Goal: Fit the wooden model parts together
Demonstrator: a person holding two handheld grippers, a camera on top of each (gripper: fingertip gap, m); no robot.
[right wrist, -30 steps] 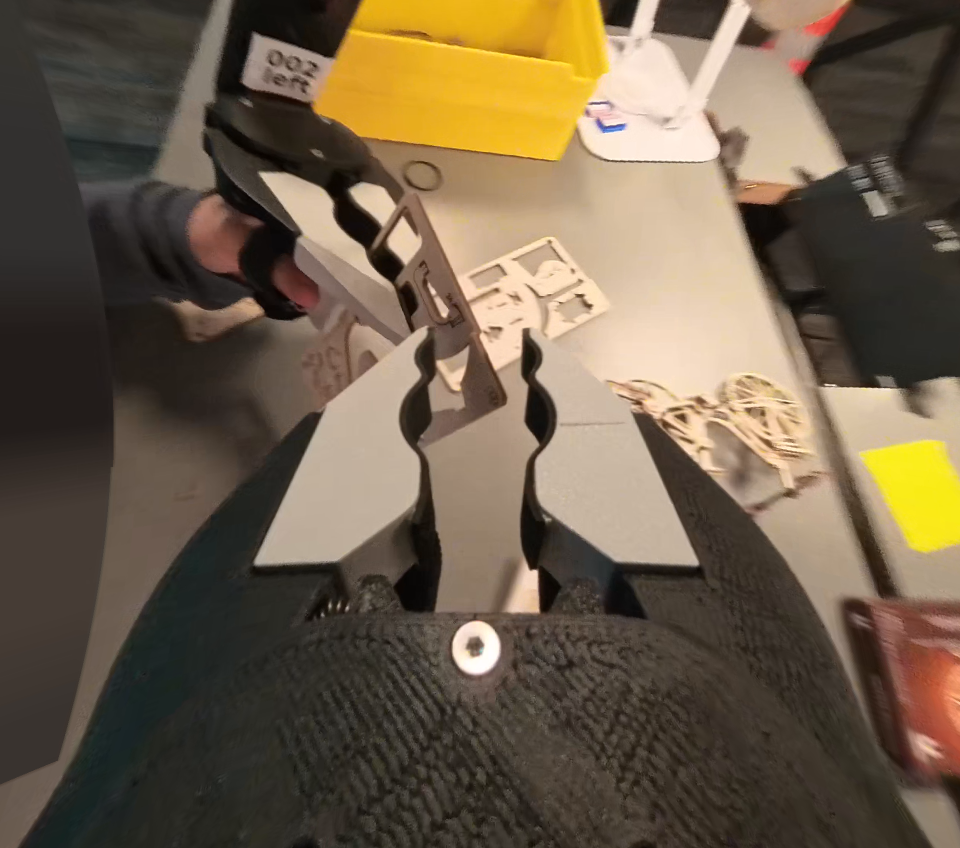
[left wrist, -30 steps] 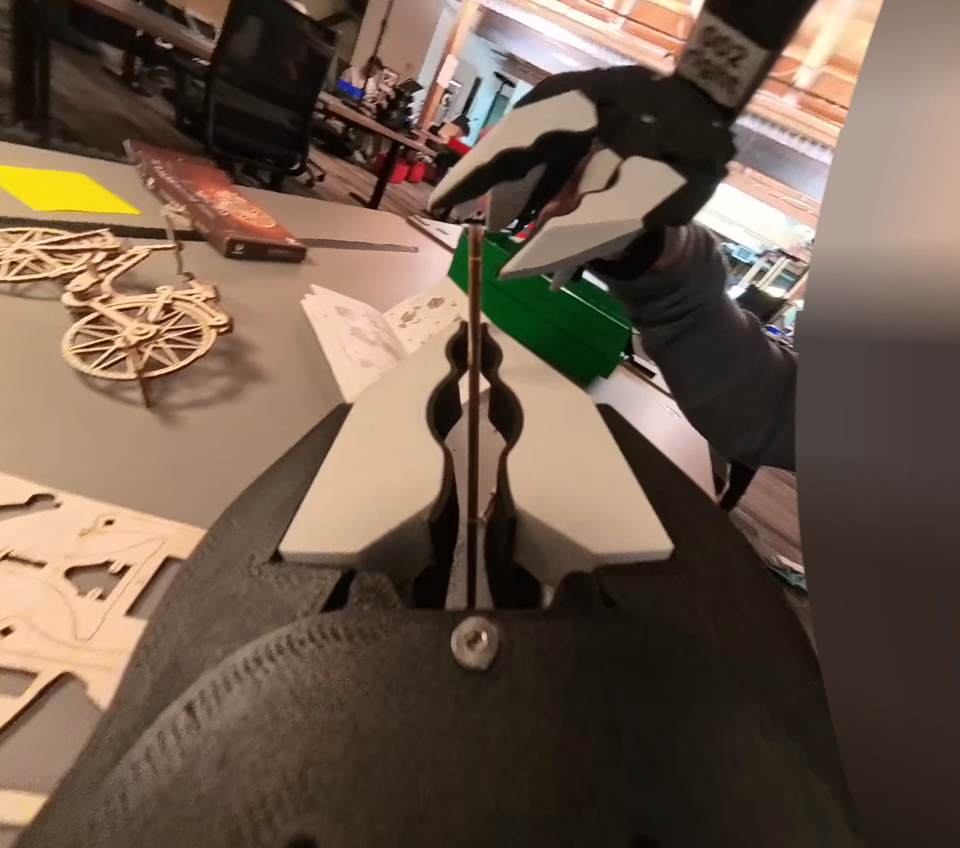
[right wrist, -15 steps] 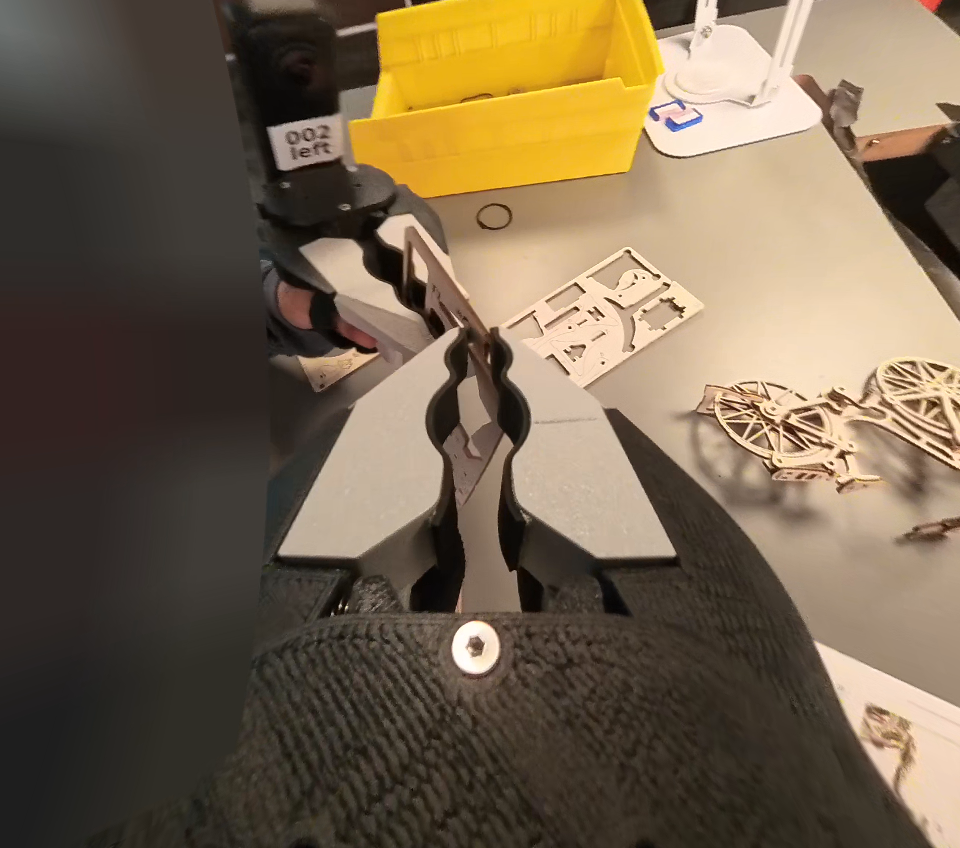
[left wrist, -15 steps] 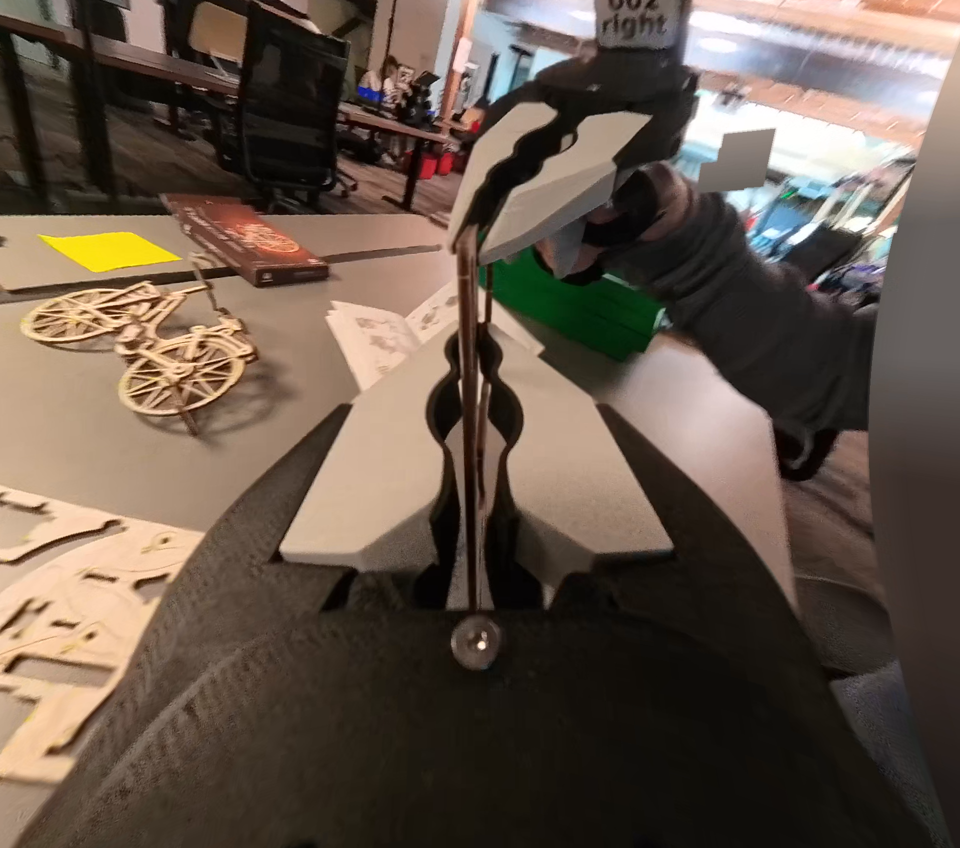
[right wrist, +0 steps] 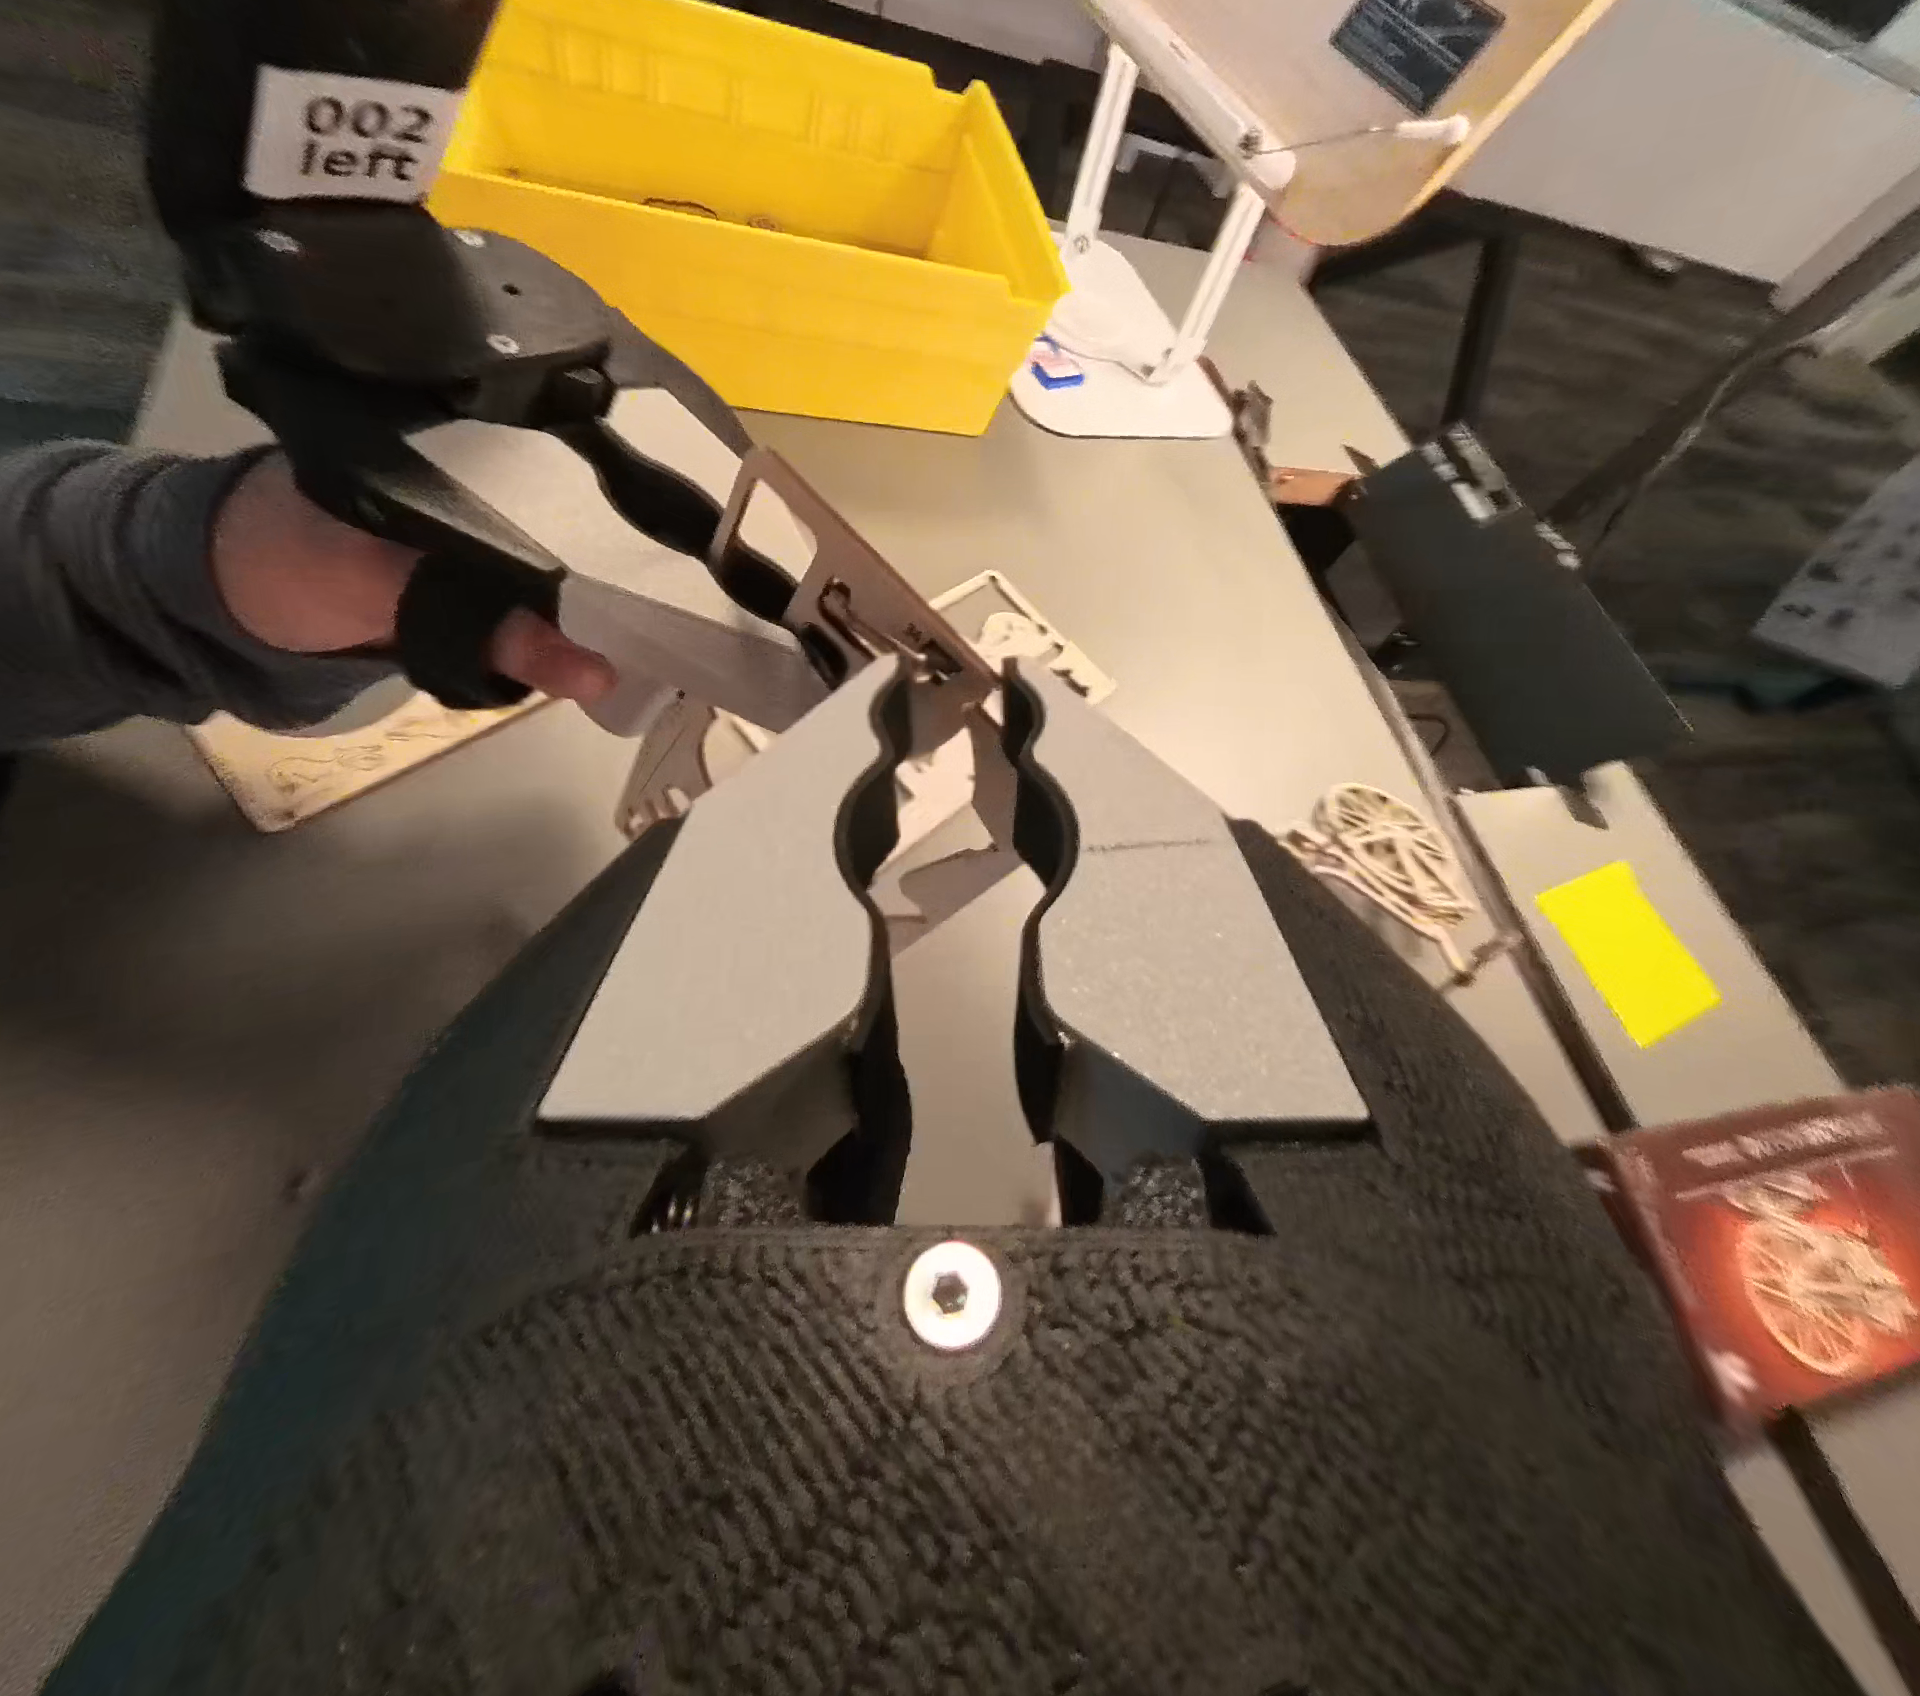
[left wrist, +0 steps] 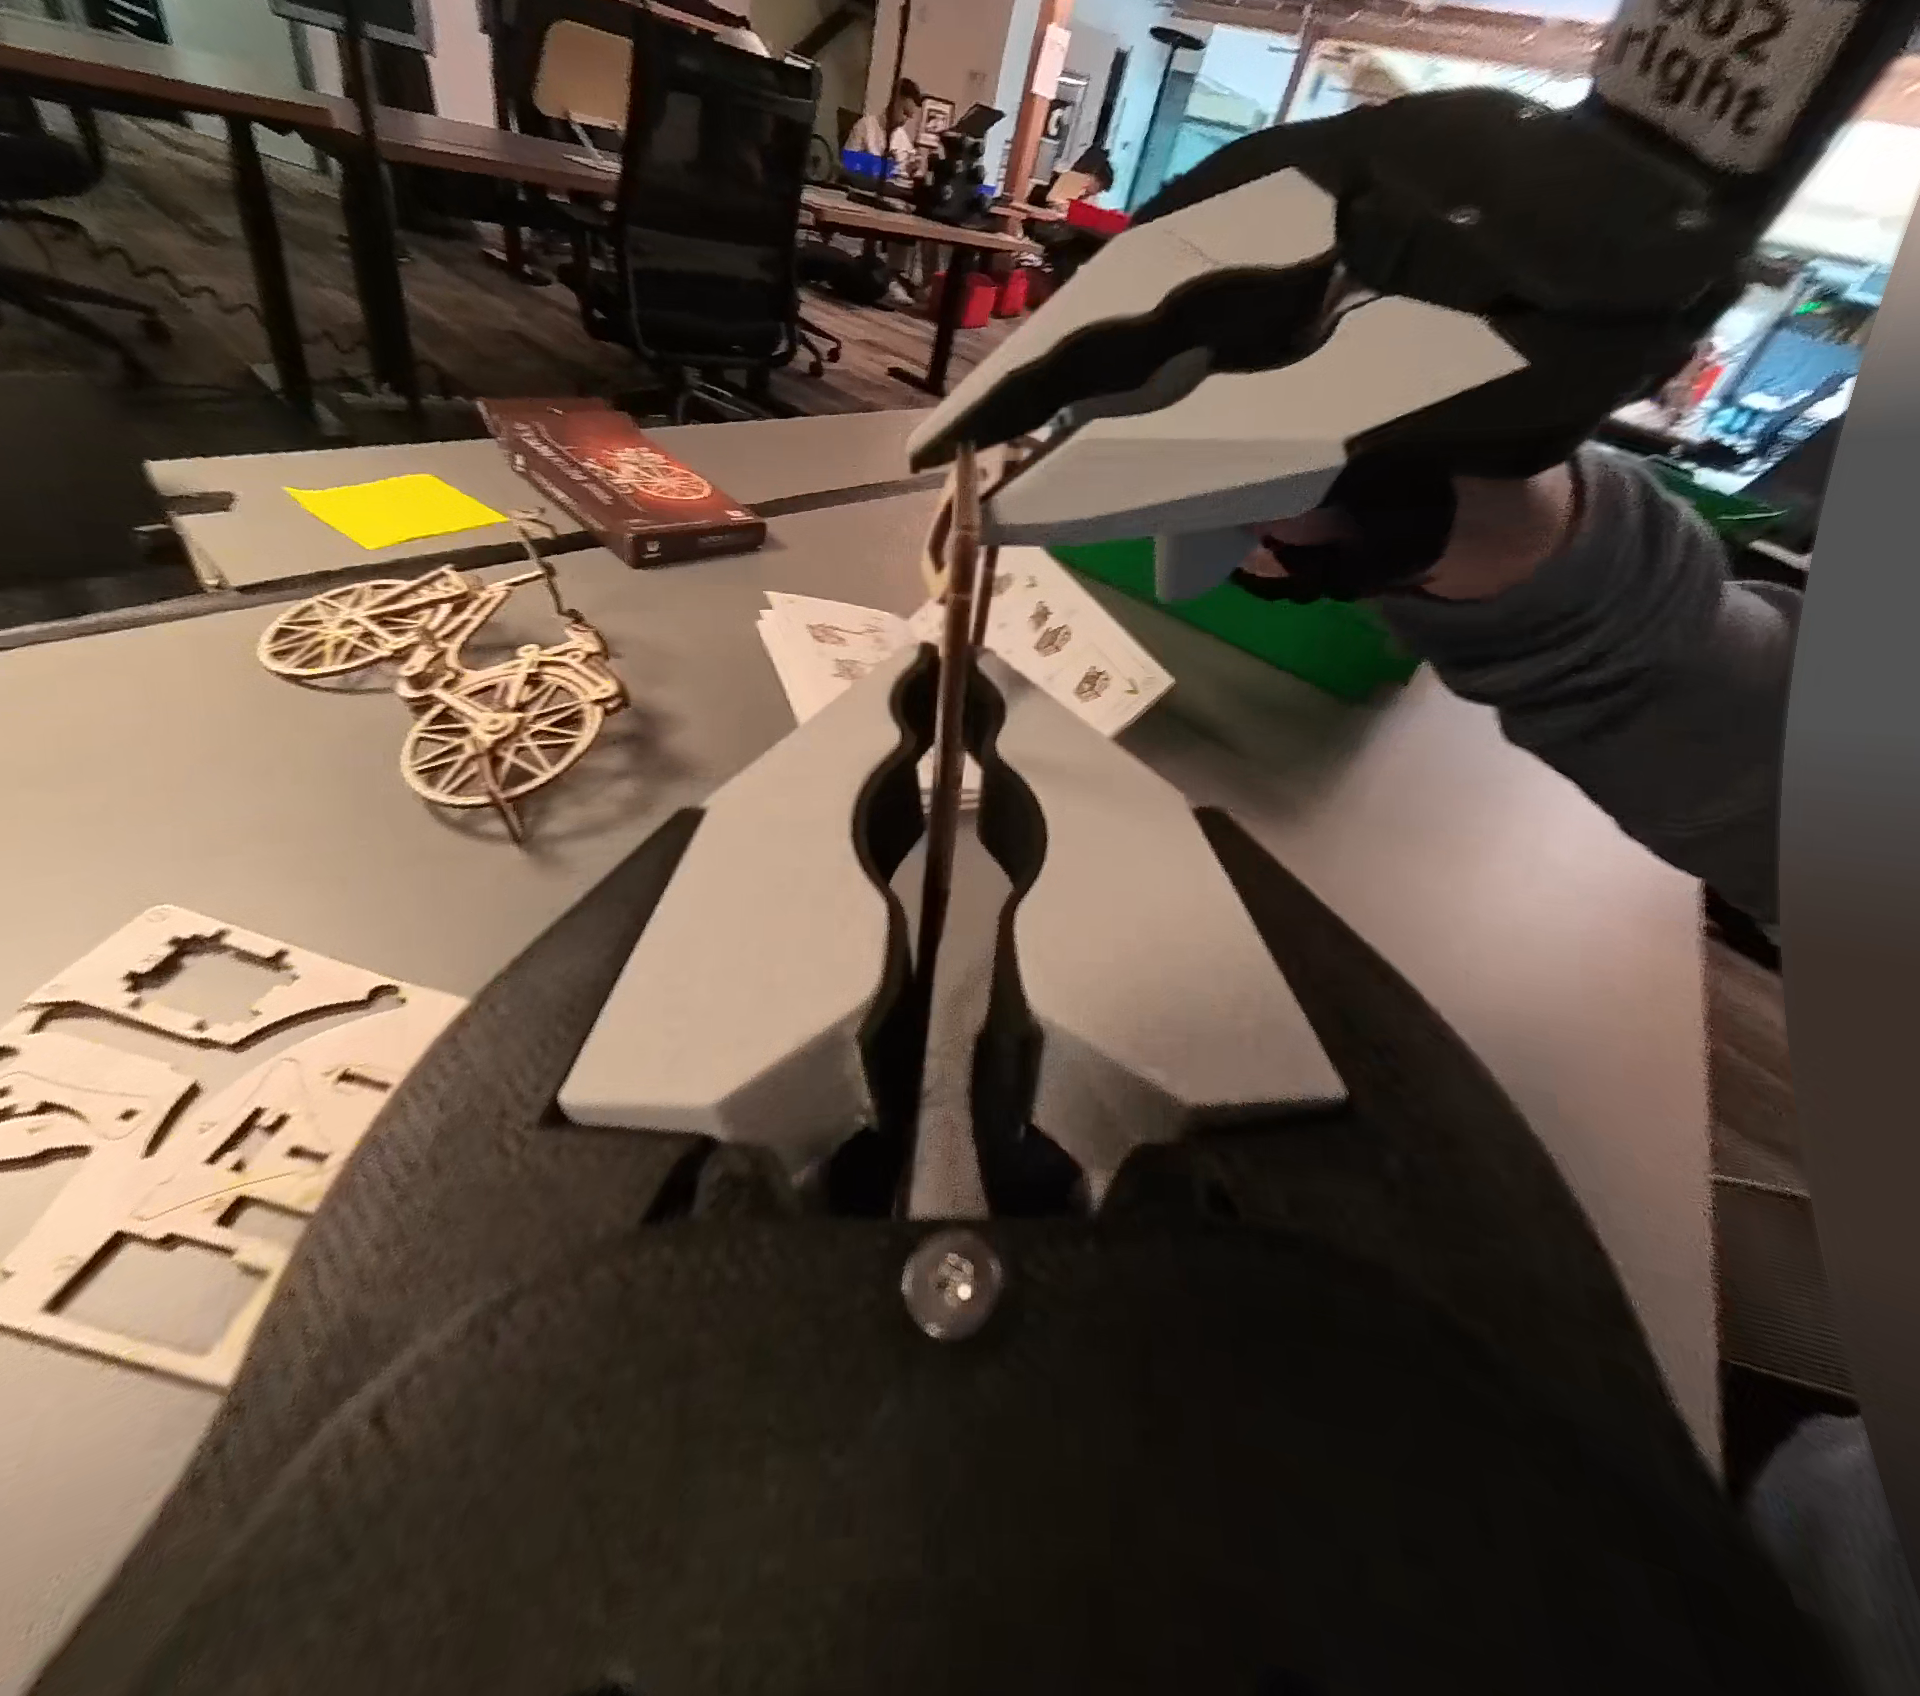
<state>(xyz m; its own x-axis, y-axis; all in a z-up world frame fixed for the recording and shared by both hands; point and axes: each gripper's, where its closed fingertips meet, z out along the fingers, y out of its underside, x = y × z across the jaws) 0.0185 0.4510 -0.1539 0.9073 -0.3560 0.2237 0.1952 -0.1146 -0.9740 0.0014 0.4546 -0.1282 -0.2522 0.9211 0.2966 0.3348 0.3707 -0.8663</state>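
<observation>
My left gripper point(left wrist: 948, 690) is shut on a thin wooden sheet point(left wrist: 943, 815), which shows edge-on and stands up between the fingers. In the right wrist view the left gripper point(right wrist: 821, 638) reaches in from the left and holds the sheet point(right wrist: 821, 534) out flat, above the table. My right gripper point(right wrist: 948, 680) meets the sheet's free end, its fingers pinched on a wooden part point(right wrist: 940, 867) there. In the left wrist view the right gripper point(left wrist: 961, 467) comes from the upper right and its tips clamp the sheet's top edge.
On the grey table point(left wrist: 208, 773) are a built wooden bicycle point(left wrist: 447, 670), a punched-out sheet point(left wrist: 156, 1127), a brown box point(left wrist: 623, 483), a booklet point(left wrist: 1049, 638) and a green bin point(left wrist: 1247, 618). A yellow bin point(right wrist: 748, 244) and a white stand point(right wrist: 1132, 358) are behind. Less than 4 cm separates the two grippers' tips.
My right gripper's jaws, wide around the sheet's end a second ago, have closed on it. Both grippers have swung, so the right one now reaches in from the side rather than from above.
</observation>
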